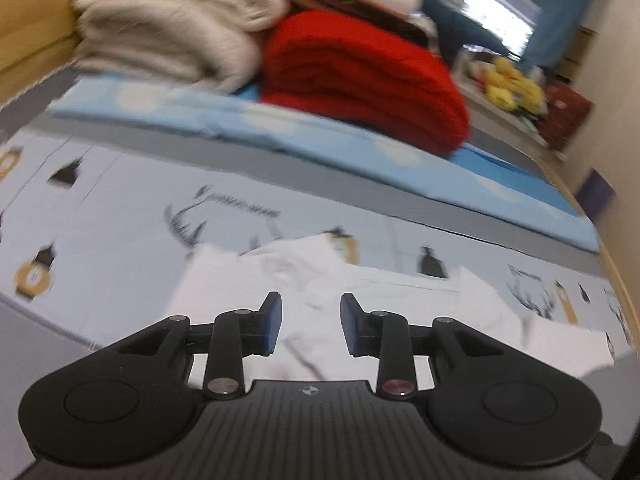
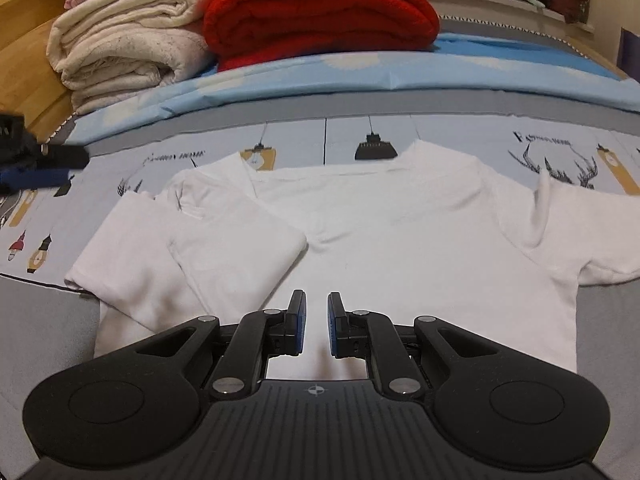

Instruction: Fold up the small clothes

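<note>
Bed (image 2: pixel 48 320) edge is seen left, stacked blankets (image 2: pixel 320 8) behind. White T-shirt (image 2: pixel 400 240) is spread beneath right claw (image 2: pixel 317 322), narrowly parted, empty; left claw (image 1: pixel 311 324) released, empty.

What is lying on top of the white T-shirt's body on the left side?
On the white T-shirt its own left sleeve lies folded inward over the chest. Nothing else rests on it. The shirt lies on a printed bedsheet; the part of the chest beneath the fold is hidden.
</note>
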